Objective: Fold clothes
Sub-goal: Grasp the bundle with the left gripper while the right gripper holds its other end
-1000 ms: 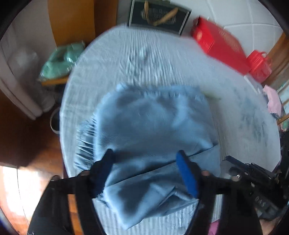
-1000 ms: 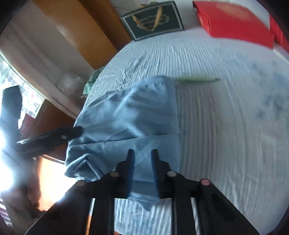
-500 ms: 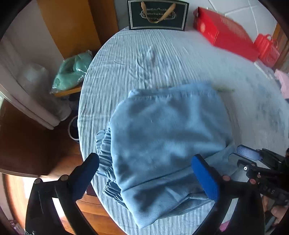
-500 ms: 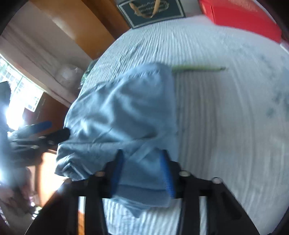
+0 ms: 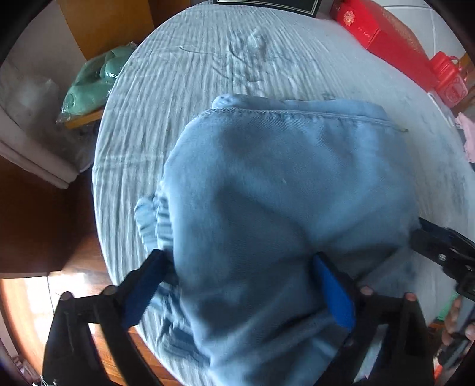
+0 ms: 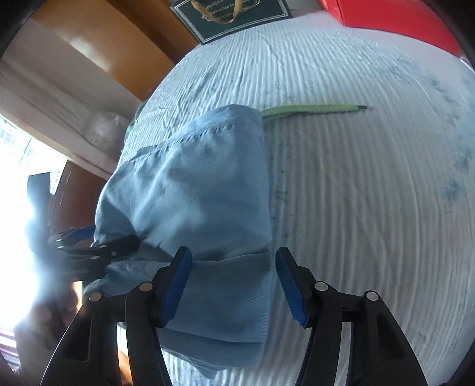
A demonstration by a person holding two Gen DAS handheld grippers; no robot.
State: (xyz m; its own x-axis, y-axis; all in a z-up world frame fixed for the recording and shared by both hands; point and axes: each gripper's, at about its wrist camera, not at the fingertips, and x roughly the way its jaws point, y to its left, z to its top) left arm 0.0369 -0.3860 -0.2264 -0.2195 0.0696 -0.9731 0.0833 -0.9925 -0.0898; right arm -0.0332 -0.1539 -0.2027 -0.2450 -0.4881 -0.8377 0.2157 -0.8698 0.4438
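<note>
A light blue garment (image 5: 282,202) lies folded in a thick bundle on the round table (image 5: 184,74) covered by a ribbed pale cloth; it also shows in the right wrist view (image 6: 196,193). My left gripper (image 5: 237,285) is open, its blue-padded fingers astride the near edge of the bundle. My right gripper (image 6: 231,282) is open too, its fingers spread over the bundle's near right corner. The right gripper also shows in the left wrist view (image 5: 439,252) at the right edge of the garment. A green drawstring (image 6: 311,109) sticks out from the far end.
A red box (image 5: 386,38) and a red container (image 5: 448,80) sit at the far right of the table. A dark gift bag (image 6: 228,14) stands at the far edge. A green bagged bundle (image 5: 95,80) lies on a stool left of the table.
The right gripper has opened from nearly shut to wide and let go of the garment. The left gripper has moved forward and down onto the bundle, still open.
</note>
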